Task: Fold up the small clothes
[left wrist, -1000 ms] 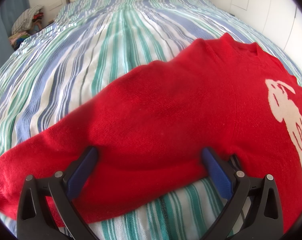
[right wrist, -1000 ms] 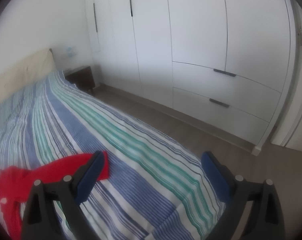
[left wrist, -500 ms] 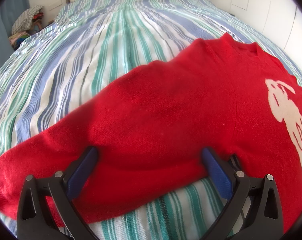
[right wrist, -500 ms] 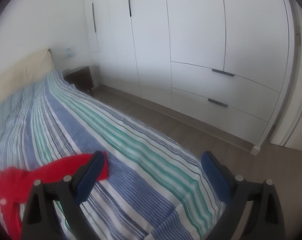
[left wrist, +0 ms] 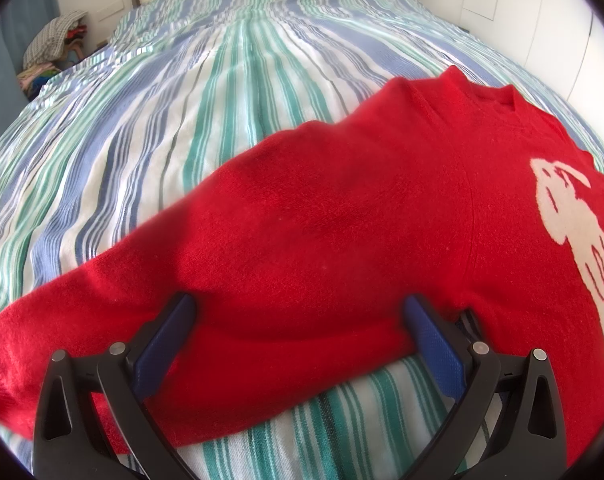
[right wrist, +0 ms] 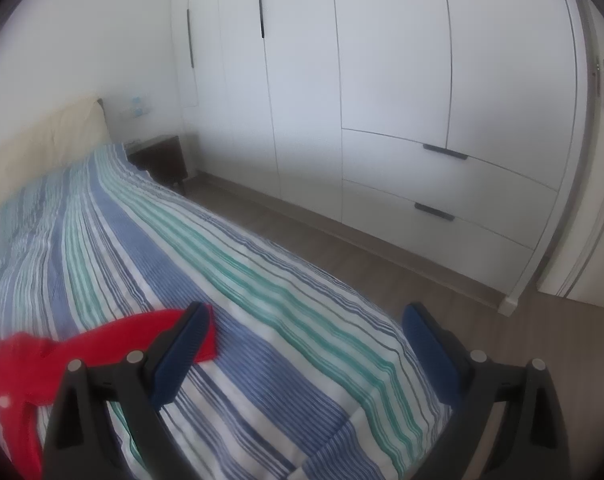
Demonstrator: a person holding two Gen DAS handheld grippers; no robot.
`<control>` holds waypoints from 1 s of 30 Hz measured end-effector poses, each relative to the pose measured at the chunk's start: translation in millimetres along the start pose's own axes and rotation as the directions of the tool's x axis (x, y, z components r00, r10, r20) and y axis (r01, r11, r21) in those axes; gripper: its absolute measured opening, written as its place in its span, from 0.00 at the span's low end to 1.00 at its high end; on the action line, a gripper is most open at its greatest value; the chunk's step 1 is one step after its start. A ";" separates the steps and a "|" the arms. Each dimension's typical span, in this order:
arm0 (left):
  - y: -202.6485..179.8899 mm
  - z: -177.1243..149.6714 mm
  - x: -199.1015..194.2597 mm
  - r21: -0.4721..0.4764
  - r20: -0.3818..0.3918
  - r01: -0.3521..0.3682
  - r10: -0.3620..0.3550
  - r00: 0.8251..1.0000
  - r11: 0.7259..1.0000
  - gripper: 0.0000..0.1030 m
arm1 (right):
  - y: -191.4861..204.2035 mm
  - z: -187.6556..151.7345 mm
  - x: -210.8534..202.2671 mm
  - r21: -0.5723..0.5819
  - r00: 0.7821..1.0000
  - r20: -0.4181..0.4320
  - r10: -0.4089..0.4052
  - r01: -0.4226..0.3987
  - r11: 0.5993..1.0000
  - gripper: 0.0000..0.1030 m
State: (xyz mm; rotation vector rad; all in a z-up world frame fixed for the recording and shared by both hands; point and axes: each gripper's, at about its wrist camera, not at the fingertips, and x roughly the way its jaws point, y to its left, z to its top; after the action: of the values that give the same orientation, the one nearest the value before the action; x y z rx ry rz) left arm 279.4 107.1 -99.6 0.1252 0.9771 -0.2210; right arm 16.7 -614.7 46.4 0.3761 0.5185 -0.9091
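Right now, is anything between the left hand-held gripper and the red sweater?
Nothing visible. The open left hand-held gripper already reaches the sweater, its sleeve lying between the fingers on the bed.

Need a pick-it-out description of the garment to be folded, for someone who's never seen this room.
Start at the bed with the blue, green and white striped bedspread. Spread on it, near the wardrobe-side edge, lies the red sweater, one sleeve stretched out in front of the open left gripper. It's the only red item, with a white animal figure on its chest.
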 end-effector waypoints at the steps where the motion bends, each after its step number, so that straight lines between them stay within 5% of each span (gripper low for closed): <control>1: -0.2 -0.1 0.0 0.000 0.000 0.000 0.000 1.000 1.000 1.00 | -0.6 0.0 0.4 0.005 1.000 -0.001 -0.001 0.001 1.000 0.93; 30: -0.1 -0.3 0.1 0.000 0.000 0.000 0.000 1.000 1.000 1.00 | -5.9 -1.5 2.7 0.028 1.000 -0.030 0.004 -0.004 1.000 0.93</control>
State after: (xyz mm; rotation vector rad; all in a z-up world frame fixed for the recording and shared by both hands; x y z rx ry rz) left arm 279.3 107.0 -99.8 0.1248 0.9767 -0.2210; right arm 12.8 -618.9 43.1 0.4171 0.5332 -0.9088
